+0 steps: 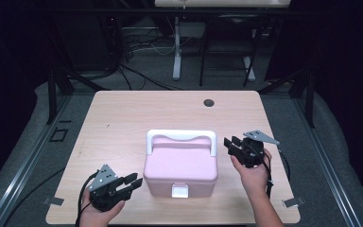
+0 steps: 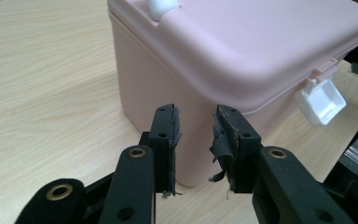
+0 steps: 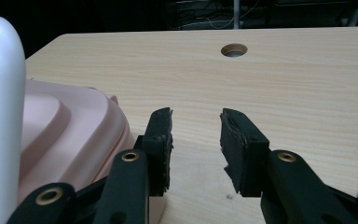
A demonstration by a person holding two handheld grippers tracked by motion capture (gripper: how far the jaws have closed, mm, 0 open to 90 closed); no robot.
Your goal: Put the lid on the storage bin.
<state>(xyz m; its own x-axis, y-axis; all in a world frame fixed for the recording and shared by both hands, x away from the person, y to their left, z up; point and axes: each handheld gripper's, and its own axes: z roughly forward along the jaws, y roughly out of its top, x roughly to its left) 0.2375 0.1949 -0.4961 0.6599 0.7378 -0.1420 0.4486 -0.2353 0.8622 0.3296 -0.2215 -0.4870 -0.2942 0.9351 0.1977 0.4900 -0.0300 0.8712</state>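
A pink lidded box [image 1: 180,165] with a white handle [image 1: 181,136] and a white front latch [image 1: 179,191] stands on the table, its lid down. My left gripper [image 1: 134,181] is open near the box's front left corner, a small gap away. In the left gripper view the box [image 2: 242,46] rises just beyond the open gripper [image 2: 196,135], and the latch [image 2: 320,101] shows at the right. My right gripper [image 1: 230,144] is open beside the handle's right end. The right gripper view has the handle [image 3: 0,112] and pink lid [image 3: 70,140] left of the open gripper [image 3: 196,135].
The wooden table [image 1: 123,118] has a round cable hole [image 1: 209,102] at its back right, also in the right gripper view as a hole [image 3: 234,50]. Bare wood lies behind and on both sides of the box. Beyond the table stand desk legs [image 1: 177,47] and cables on the floor.
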